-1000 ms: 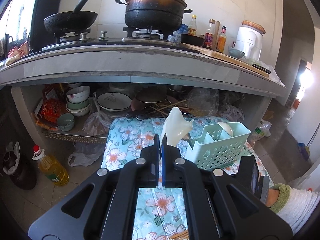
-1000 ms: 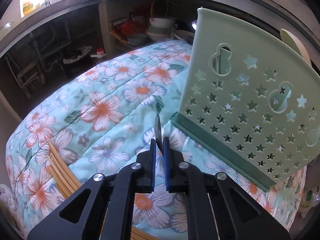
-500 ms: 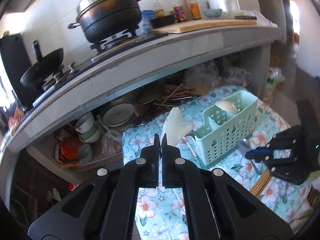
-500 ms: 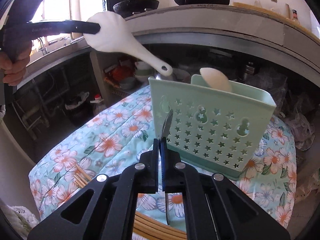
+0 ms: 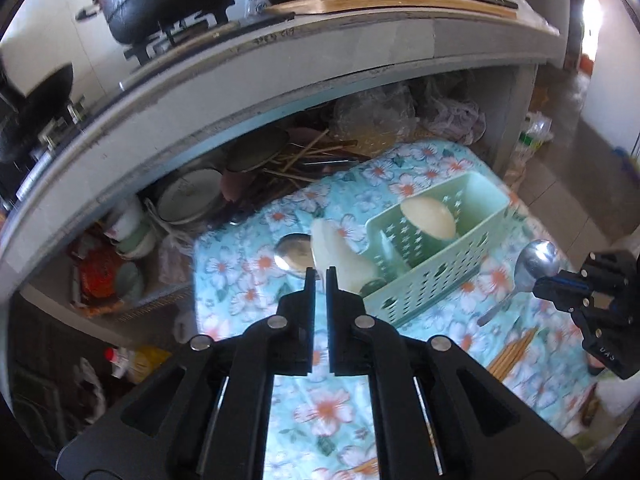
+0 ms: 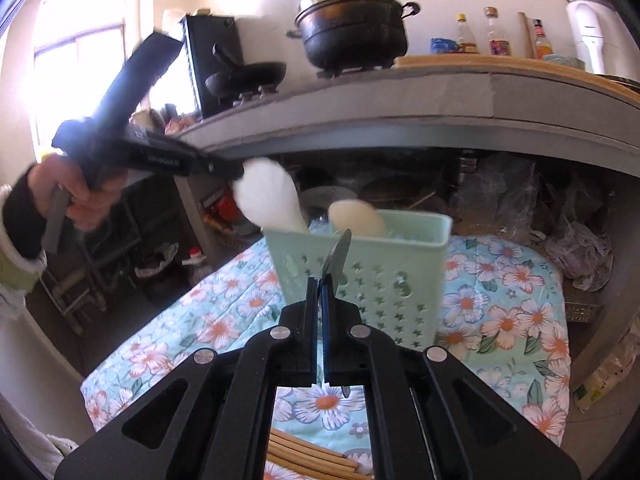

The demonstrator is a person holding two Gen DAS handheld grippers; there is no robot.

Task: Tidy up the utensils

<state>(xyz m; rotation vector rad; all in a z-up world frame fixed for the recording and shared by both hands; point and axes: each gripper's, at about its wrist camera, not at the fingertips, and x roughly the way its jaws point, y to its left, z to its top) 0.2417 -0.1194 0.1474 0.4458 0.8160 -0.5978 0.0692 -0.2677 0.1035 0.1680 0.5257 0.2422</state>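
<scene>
While the white rice paddle [image 5: 334, 258] is lowered handle-first into the green basket [image 5: 436, 248] at frame centre, the left gripper [image 5: 318, 276] fingers have just been parting around it; the metal spoon [image 6: 338, 258], clamped by the right gripper [image 6: 320, 280], should be kept clear.

The matte black plastic left gripper [image 5: 318, 276] is showing two flat parallel fingers, angular cut-out arms and four round silver screw heads across its knuckles. The matching black right gripper [image 6: 319, 286] is wearing a blue strip along the inner face of one finger and the same four silver screws. Seen from the right wrist, the left gripper's long black body is carrying small white lettering. The person's left hand [image 6: 76, 194] is wearing a dark cuff, a pale green band and a fluffy white sleeve [image 6: 16, 276]
</scene>
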